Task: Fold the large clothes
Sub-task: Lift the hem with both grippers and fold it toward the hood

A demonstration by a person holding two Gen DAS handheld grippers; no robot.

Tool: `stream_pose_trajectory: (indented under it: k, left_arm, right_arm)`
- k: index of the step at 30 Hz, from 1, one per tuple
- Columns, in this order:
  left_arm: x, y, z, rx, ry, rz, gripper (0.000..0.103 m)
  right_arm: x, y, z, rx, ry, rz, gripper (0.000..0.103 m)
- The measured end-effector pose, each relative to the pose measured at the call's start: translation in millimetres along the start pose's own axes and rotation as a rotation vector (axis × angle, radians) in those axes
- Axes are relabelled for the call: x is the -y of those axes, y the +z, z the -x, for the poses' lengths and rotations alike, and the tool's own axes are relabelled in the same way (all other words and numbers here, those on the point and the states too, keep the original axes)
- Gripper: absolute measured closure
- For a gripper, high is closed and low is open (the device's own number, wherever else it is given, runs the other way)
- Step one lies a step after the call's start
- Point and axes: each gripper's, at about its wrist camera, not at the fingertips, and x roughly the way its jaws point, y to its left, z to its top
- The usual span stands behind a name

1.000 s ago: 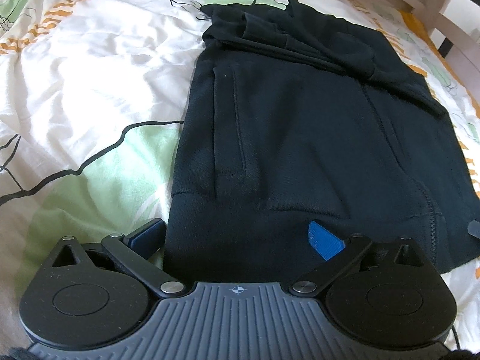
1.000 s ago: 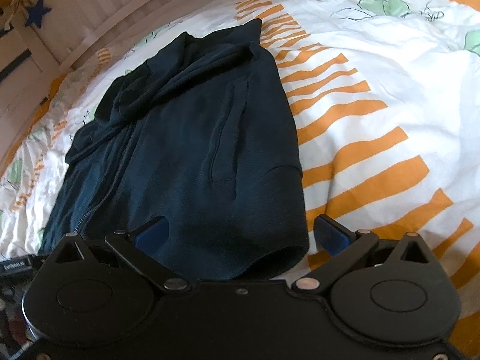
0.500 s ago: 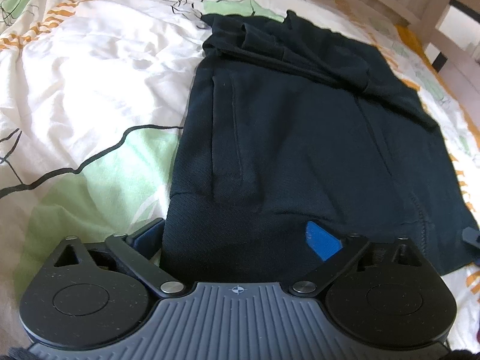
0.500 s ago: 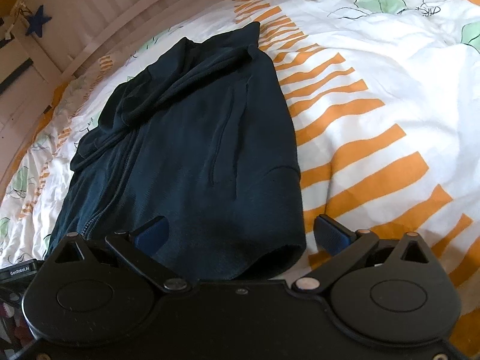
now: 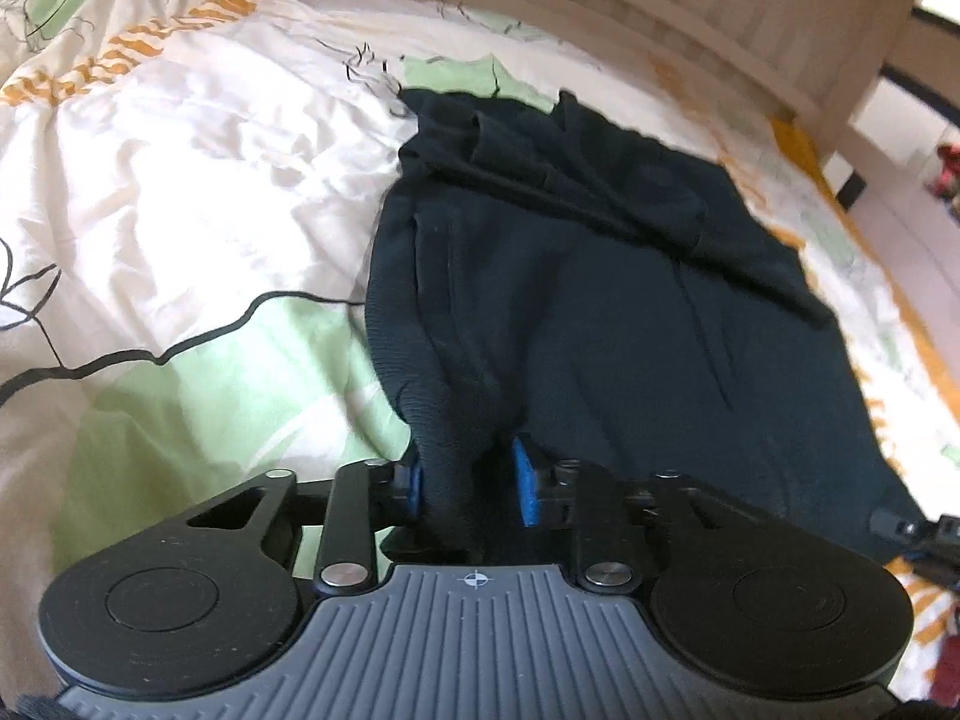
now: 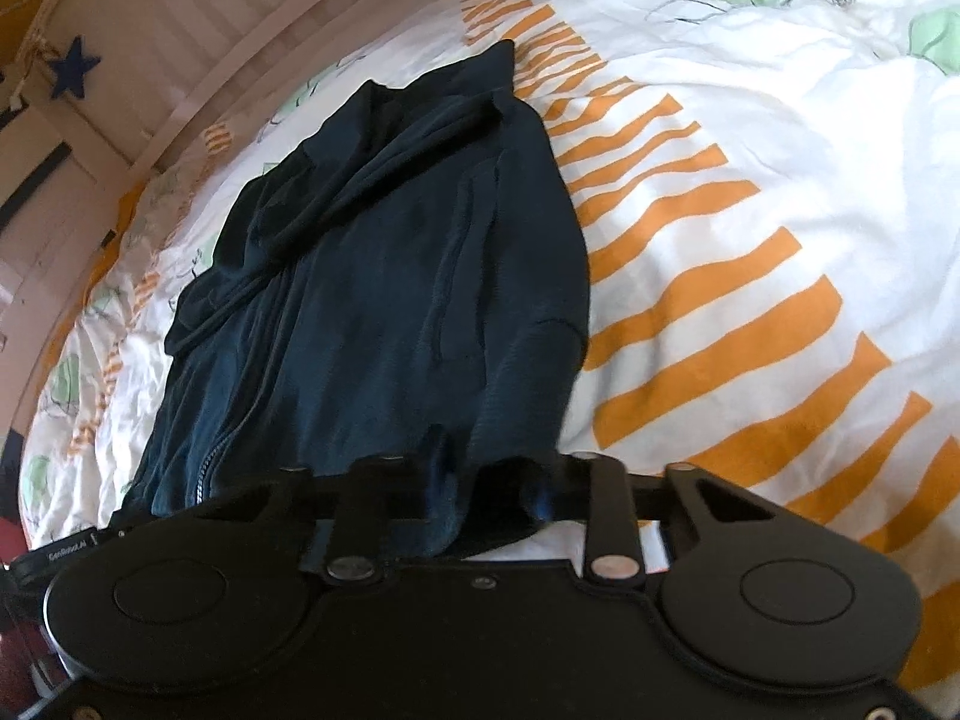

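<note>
Both claws (image 5: 468,483) (image 6: 486,489) closing on the dark jacket's (image 5: 600,312) near hem, garment lengthwise away.

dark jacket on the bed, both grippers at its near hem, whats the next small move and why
Probably lift both corners together. The left gripper and right gripper are closing with the dark jacket hem bunched between their pads, the rest flat on the duvet.

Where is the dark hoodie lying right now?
The dark hoodie lies spread on the patterned duvet, hood end toward the wooden bed frame, its near hem bunched in both closing grippers.
</note>
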Motion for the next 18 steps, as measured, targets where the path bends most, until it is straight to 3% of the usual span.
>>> stream_pose_trajectory:
  k: [3, 9, 18]
  left_arm:
    - [-0.5, 0.4, 8.2, 0.054, -0.012, 0.021, 0.086]
    - [-1.5, 7.8, 21.6, 0.126, -0.067, 0.078, 0.087]
    - [5.2, 45.8, 26.1, 0.2, -0.131, 0.134, 0.087]
  right_arm:
    - [3.4, 3.1, 3.8, 0.019, 0.043, -0.047, 0.079]
    - [15.7, 13.9, 18.6, 0.085, 0.226, -0.155, 0.085]
    - [-7.4, 45.2, 25.5, 0.179, 0.34, -0.099, 0.09]
